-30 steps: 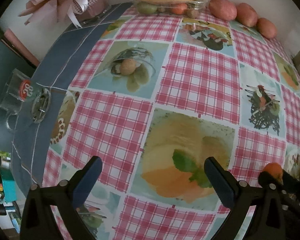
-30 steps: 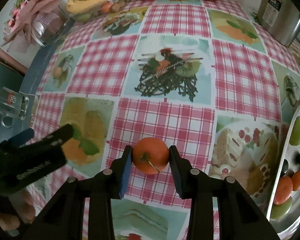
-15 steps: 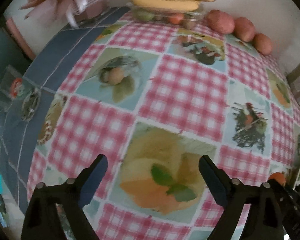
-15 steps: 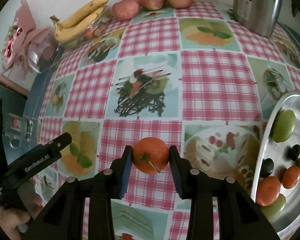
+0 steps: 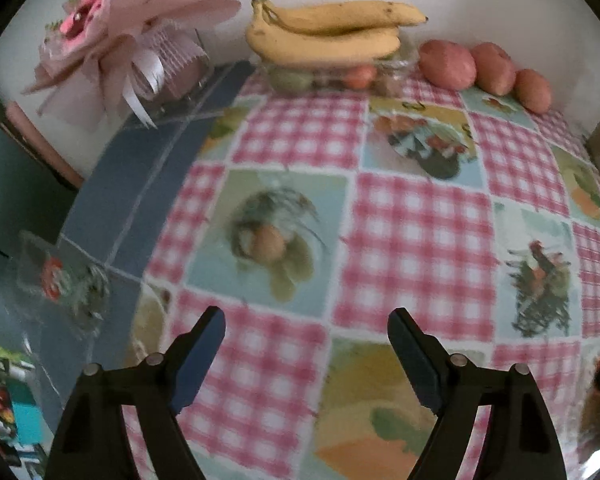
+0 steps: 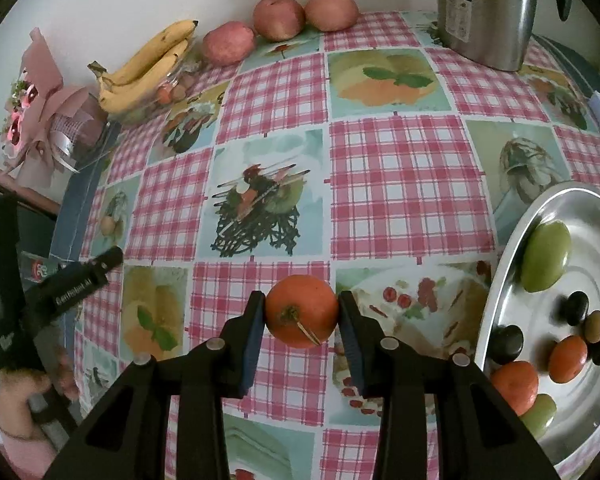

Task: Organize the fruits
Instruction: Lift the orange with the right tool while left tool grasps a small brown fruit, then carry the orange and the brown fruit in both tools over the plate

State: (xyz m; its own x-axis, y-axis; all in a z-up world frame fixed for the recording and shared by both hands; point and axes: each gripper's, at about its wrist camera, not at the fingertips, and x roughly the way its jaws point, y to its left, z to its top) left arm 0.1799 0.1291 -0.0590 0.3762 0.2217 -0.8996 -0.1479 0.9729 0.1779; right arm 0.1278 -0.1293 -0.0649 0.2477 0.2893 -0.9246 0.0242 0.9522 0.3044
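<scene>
My right gripper [image 6: 301,312] is shut on an orange tangerine [image 6: 302,310], held above the checked tablecloth. To its right lies a silver plate [image 6: 512,240] with a green fruit [image 6: 546,256], two orange fruits and several small dark ones. My left gripper [image 5: 306,334] hangs over the cloth with nothing between its fingers, and its jaws are closing. From the right wrist view that left gripper [image 6: 114,258] shows at the left edge, held by a hand [image 6: 20,392]. Bananas [image 5: 324,34] rest on a clear fruit box [image 5: 328,76] at the back, next to three red apples [image 5: 446,64].
A pink wrapped bouquet [image 5: 112,40] stands at the back left corner. A steel kettle [image 6: 486,8] stands at the back right. A clear glass mug [image 5: 56,276] sits on the blue strip near the table's left edge.
The left gripper has swung toward the back of the table and its jaws have narrowed. The right gripper carried the tangerine rightward, bringing the silver plate further into view.
</scene>
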